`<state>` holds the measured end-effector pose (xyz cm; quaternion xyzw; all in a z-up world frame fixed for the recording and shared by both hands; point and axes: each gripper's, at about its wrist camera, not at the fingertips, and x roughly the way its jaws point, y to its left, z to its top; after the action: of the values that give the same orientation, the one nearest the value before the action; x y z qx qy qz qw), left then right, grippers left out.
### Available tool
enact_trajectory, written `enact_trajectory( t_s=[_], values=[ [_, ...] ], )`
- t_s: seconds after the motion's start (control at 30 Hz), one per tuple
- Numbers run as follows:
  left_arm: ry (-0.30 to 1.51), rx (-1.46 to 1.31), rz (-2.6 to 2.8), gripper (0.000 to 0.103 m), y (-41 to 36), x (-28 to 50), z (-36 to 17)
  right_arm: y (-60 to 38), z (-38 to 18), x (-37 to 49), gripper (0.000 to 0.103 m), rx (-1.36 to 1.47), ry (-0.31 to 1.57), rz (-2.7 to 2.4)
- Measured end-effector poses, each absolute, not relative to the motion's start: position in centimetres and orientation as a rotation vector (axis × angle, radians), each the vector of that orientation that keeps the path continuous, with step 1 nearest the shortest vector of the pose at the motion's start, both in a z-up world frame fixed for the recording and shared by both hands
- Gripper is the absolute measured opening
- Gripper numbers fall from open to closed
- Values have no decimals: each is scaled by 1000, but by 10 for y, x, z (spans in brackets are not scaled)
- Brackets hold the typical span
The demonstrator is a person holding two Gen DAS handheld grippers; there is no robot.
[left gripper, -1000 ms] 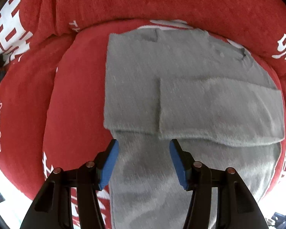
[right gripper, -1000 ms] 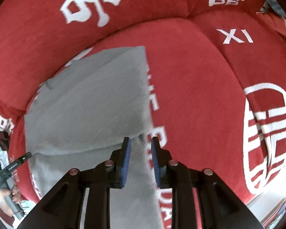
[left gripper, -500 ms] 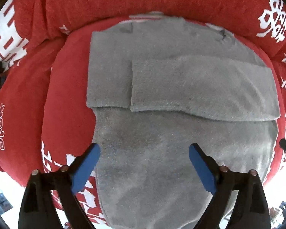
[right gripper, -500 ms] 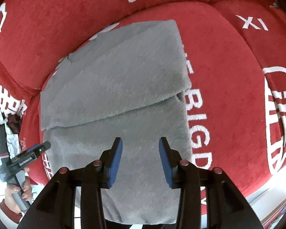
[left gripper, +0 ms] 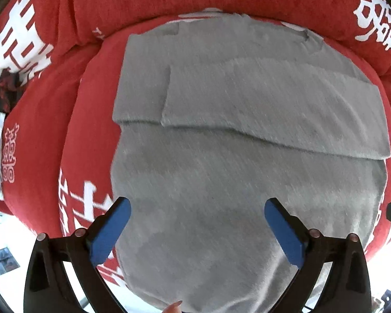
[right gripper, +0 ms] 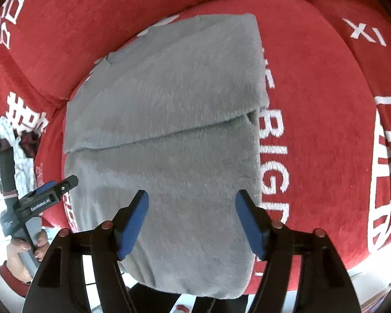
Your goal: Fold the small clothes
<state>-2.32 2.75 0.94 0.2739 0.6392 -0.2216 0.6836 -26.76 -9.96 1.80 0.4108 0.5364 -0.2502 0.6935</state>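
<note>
Grey garment [left gripper: 221, 182] flat on your red cushion [left gripper: 52, 130] | folded edge mid-cloth | left gripper [left gripper: 196, 221], right gripper [right gripper: 191, 214] jaws opening, nothing held | red margin each side

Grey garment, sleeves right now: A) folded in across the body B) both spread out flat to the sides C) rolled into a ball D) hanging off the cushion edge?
A: the grey garment lies on the red cushion with sleeve panels folded across its chest.

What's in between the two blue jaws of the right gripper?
Nothing is pinched there. In the right wrist view the right gripper hangs above the grey garment, its jaws opening, and only that grey cloth shows through the gap.
</note>
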Motion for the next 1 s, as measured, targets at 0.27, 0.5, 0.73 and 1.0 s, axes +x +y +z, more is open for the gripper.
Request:
enact_trajectory(
  t_s=[0.27,0.5,0.73,1.0],
  values=[
    [1531,525,-417,103,66,-44,4,-92,4,-282,72,943,1245,-512],
    [1566,523,-405,103,116,-51,2,-70,-1,-290,72,959,1240,-500],
    [1609,472,-434,103,168,-64,-8,-30,-20,-316,72,1012,1249,-455],
    [1703,415,-502,103,210,-95,-34,20,-59,-365,72,1058,1333,-449]
  ],
)
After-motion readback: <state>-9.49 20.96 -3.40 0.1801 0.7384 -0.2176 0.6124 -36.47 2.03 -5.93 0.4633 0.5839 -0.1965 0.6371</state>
